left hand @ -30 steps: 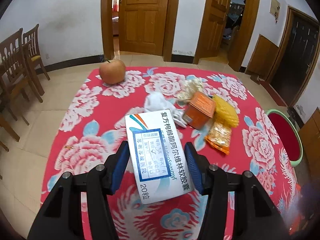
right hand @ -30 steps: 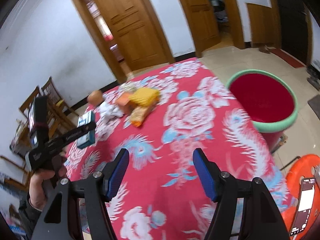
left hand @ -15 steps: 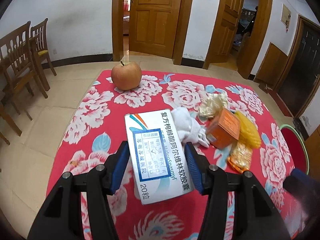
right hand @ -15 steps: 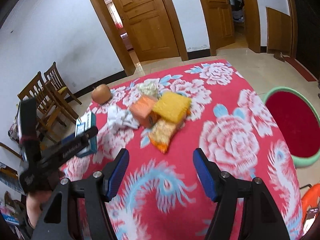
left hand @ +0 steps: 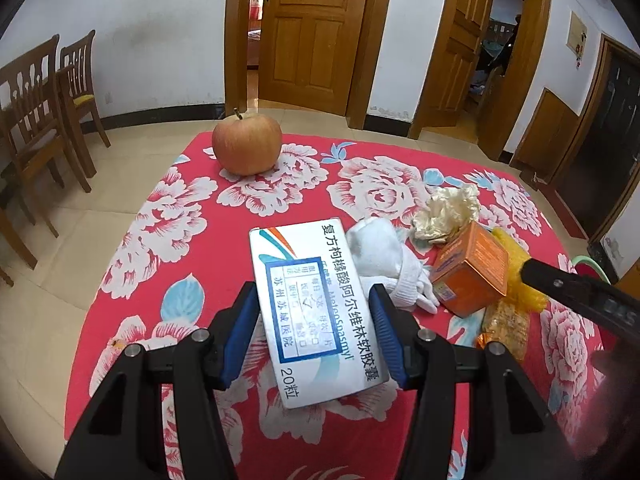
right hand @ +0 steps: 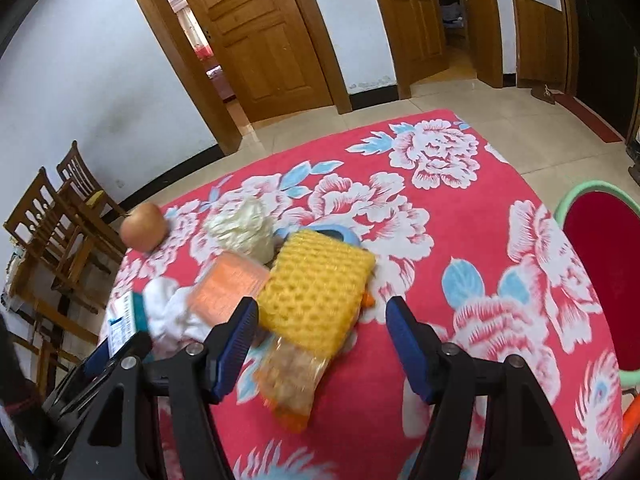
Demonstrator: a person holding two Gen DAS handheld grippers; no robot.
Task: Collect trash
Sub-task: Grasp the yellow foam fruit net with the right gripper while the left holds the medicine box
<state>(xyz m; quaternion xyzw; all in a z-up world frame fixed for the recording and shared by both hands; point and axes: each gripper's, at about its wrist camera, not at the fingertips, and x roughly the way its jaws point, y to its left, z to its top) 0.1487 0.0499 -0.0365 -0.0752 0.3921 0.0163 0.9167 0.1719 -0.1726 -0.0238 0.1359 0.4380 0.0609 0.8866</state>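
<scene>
Left claw (left hand: 314,330) clamped on a white medicine box (left hand: 316,308), blue pads pressed on both long sides. Box is held flat above the table (left hand: 168,216), printed face up: Chinese text, blue-framed label, teal/orange swoosh.

Right claw (right hand: 322,340) is spread wide, nothing between the pads. It's angled down over the trash pile, with the yellow mesh sponge (right hand: 316,284) in the gap between its fingers; contact unclear. Right view is motion-blurred.

Pile sits mid-table on the red floral cloth:
- orange snack bag (right hand: 290,388) nearest, partly under the sponge
- orange carton (left hand: 472,276), tilted, touching the sponge
- crumpled white tissue (left hand: 390,260) just beside the carton
- crumpled cream plastic wrap (left hand: 446,212) behind the carton

Apple (left hand: 246,144) upright, well apart, near the far table edge.

Green-rimmed red basin (right hand: 600,276) off the table's right side. Wooden chairs (left hand: 40,104) at far left, wooden doors (left hand: 316,28) at the back wall.
</scene>
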